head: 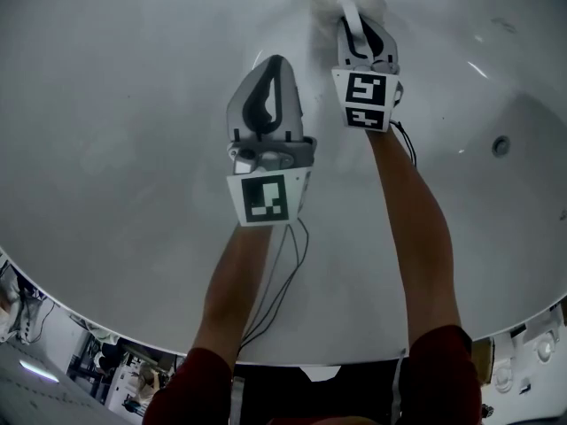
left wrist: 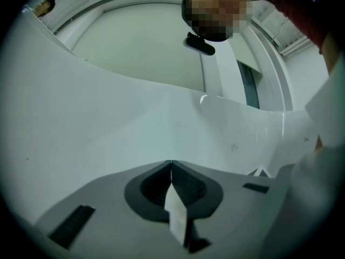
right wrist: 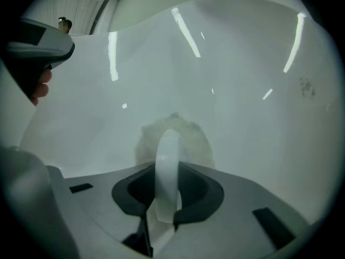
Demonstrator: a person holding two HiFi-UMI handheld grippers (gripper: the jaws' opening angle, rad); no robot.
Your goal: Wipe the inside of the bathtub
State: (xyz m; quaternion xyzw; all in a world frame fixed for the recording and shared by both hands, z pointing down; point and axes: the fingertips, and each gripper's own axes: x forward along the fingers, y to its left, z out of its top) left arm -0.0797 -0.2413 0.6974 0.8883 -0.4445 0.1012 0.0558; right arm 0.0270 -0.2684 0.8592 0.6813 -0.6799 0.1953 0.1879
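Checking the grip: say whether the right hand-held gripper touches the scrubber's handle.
Touching. The right gripper view shows the right hand-held gripper clamped on the white handle.

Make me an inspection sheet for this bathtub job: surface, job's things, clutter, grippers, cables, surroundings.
Surface: white bathtub, glossy inside, with a round fitting on its right side.
Job's things: fluffy scrubbing pad on a white handle, with the pad against the tub wall.
Clutter: nothing seen in the tub.
Grippers: left hand-held gripper has its jaws together and holds nothing; right hand-held gripper has its jaws closed on the handle.
Cables: black cables hang from the left hand-held gripper beside the forearm, towards the tub rim.
Surroundings: mixed equipment beyond the rim, too small to identify.
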